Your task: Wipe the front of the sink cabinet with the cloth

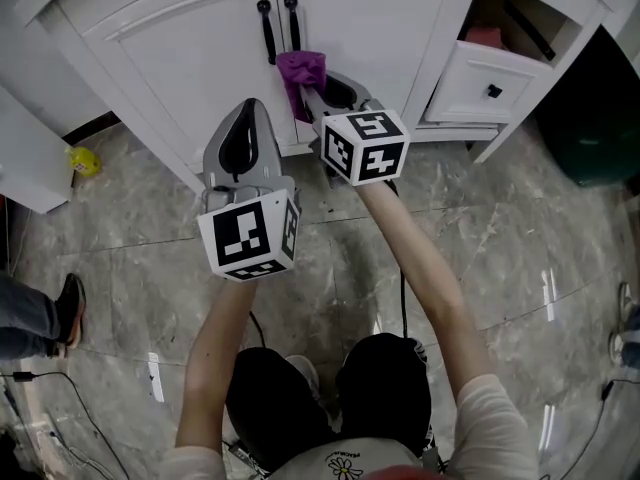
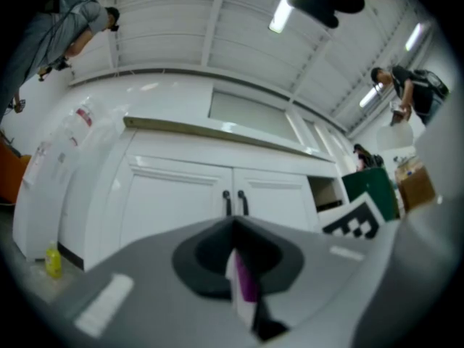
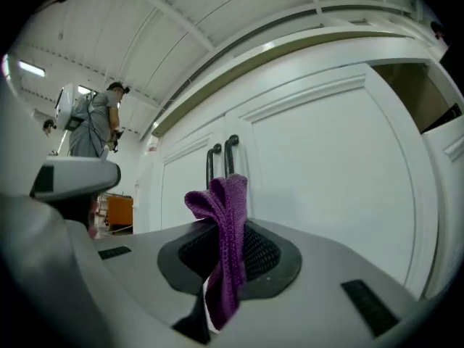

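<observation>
The white sink cabinet (image 1: 190, 58) has two shut doors with black handles (image 1: 268, 33) at the middle seam. My right gripper (image 1: 312, 93) is shut on a purple knitted cloth (image 1: 300, 71), held up just below the handles at the right door (image 1: 385, 28). Whether the cloth touches the door I cannot tell. In the right gripper view the cloth (image 3: 226, 209) sticks up out of the shut jaws, with the handles (image 3: 230, 154) right behind it. My left gripper (image 1: 250, 108) hangs shut lower left of the cloth, off the left door, and points at the handles (image 2: 233, 203).
A drawer (image 1: 475, 86) stands pulled open at the cabinet's right, under an open compartment. A dark green bin (image 1: 590, 118) is beyond it. A small yellow object (image 1: 85, 160) lies on the floor at the cabinet's left corner. A bystander's shoe (image 1: 70, 308) and cables are at far left.
</observation>
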`<action>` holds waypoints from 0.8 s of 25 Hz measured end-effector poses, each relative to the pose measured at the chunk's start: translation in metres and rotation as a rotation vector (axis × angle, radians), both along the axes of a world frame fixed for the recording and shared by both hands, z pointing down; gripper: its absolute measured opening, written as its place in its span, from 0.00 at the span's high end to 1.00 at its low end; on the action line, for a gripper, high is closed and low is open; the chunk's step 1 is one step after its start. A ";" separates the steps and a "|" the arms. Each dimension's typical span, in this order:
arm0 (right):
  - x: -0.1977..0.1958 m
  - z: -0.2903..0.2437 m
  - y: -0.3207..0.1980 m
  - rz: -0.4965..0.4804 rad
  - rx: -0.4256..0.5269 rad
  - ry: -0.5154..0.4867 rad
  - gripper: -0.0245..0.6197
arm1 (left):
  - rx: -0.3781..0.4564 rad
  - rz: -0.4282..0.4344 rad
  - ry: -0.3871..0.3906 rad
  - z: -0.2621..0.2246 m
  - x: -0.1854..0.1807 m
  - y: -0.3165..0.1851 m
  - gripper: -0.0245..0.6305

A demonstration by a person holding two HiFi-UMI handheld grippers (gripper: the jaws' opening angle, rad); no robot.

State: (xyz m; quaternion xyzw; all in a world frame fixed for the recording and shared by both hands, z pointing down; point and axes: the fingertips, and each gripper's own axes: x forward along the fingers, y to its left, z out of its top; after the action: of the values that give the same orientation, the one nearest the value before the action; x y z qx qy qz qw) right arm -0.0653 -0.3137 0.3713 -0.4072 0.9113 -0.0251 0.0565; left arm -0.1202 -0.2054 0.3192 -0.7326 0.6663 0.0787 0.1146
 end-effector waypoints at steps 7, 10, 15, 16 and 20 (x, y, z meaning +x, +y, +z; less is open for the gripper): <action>-0.021 0.010 -0.015 0.032 -0.004 0.039 0.88 | 0.010 -0.003 -0.002 -0.001 -0.005 0.002 0.96; -0.021 0.010 -0.019 0.038 0.004 0.053 0.88 | 0.005 -0.008 0.005 0.002 -0.007 0.000 0.96; -0.014 0.009 -0.021 0.034 0.025 0.049 0.88 | 0.004 0.000 0.000 0.003 -0.005 0.000 0.96; -0.012 0.009 -0.022 0.036 0.031 0.052 0.88 | 0.006 0.001 0.000 0.002 -0.005 0.001 0.96; -0.001 0.009 -0.024 0.047 0.037 0.058 0.88 | 0.006 0.002 -0.004 0.003 -0.006 0.001 0.95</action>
State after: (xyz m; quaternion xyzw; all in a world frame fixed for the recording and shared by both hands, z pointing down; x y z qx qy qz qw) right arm -0.0664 -0.3378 0.3803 -0.4281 0.9029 0.0049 0.0382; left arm -0.1259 -0.2049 0.3222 -0.7330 0.6652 0.0795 0.1179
